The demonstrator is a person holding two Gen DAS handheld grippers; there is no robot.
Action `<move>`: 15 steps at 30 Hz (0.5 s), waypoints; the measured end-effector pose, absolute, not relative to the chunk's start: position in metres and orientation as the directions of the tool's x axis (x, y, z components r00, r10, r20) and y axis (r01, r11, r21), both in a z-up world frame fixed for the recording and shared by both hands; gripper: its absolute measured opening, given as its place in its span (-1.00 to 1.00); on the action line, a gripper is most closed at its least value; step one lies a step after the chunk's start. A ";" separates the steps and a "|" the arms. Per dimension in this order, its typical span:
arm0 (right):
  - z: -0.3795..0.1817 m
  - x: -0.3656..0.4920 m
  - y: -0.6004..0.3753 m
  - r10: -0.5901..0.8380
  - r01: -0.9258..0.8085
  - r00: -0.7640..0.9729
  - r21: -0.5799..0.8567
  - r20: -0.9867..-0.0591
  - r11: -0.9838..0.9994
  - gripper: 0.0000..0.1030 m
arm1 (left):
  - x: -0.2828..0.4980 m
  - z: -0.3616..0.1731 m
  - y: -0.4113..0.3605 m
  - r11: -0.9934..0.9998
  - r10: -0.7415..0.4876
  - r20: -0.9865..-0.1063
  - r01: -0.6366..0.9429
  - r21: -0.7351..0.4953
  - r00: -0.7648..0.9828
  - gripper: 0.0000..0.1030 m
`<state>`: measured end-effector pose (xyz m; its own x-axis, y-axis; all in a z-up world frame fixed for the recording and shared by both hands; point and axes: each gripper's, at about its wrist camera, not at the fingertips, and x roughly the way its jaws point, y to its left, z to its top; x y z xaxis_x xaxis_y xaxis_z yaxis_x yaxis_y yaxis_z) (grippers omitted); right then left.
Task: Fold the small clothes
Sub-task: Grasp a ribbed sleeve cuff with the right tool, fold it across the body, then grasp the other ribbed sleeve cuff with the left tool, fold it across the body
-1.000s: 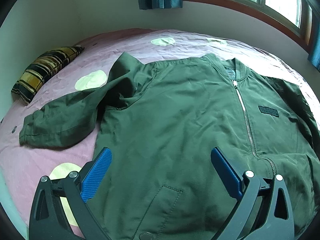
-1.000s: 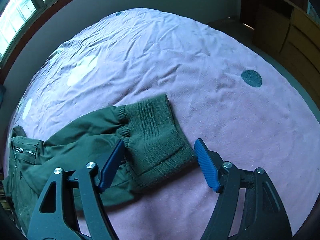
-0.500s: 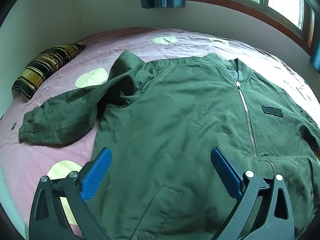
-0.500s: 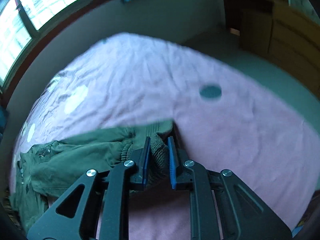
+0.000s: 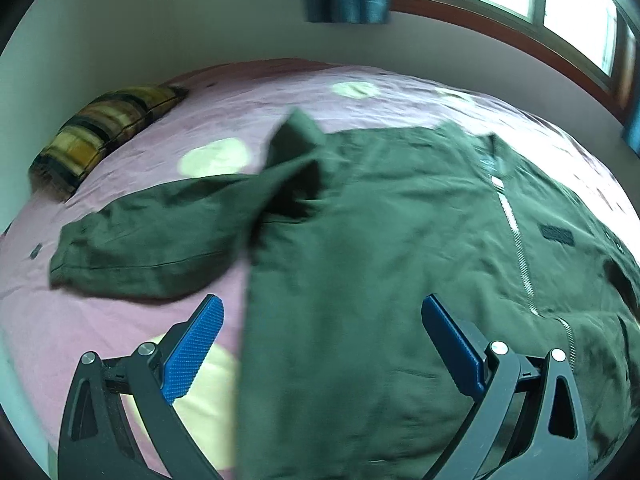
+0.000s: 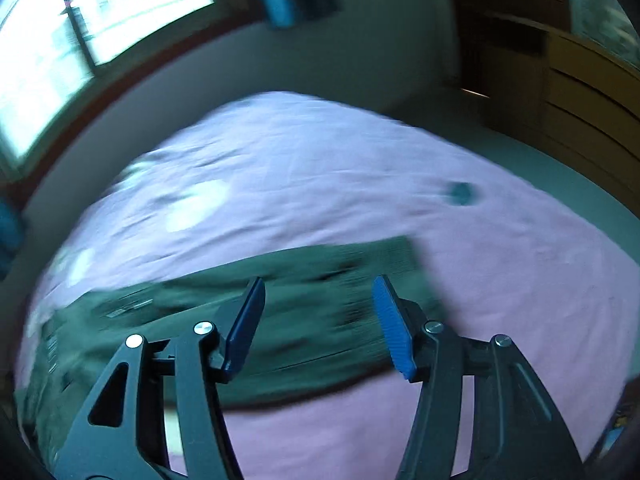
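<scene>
Hovering over the green jacket (image 5: 380, 240) on the bed (image 6: 320, 168), my right claw (image 6: 318, 320) has just released above its sleeve (image 6: 312, 280); my left claw (image 5: 322, 344) gapes empty.

Both grippers: jaws apart, nothing clamped.

Left black two-finger gripper with blue ribbed pads (image 5: 322, 322): spread wide, angled downward, empty. Right black two-finger gripper with blue ribbed pads (image 6: 319, 304): angled downward, jaws just reopened after closing, gap between pads free, view motion-blurred.
</scene>
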<state>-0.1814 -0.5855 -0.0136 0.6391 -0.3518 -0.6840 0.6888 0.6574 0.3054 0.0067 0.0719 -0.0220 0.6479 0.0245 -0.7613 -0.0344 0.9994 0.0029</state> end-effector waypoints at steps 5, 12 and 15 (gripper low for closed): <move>-0.007 -0.131 -0.498 -0.208 0.507 0.715 0.291 -0.668 0.811 0.33 | 0.008 -0.017 0.147 0.986 0.052 -0.774 -0.156 -0.062 0.631 0.93; -0.014 -0.080 -0.396 -0.038 0.315 0.719 0.277 -0.694 0.908 0.39 | -0.003 -0.007 0.305 0.883 0.153 -0.776 -0.438 -0.171 0.611 0.92; -0.015 -0.072 -0.371 -0.016 0.279 0.719 0.268 -0.695 0.922 0.41 | -0.014 -0.025 0.358 0.821 0.074 -0.808 -0.495 -0.283 0.584 0.90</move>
<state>-0.0721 -0.3706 -0.0148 0.7192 -0.0158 -0.6946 0.2787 0.9223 0.2677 -0.0142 0.3581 -0.0253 0.5841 0.0735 -0.8084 -0.4954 0.8212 -0.2832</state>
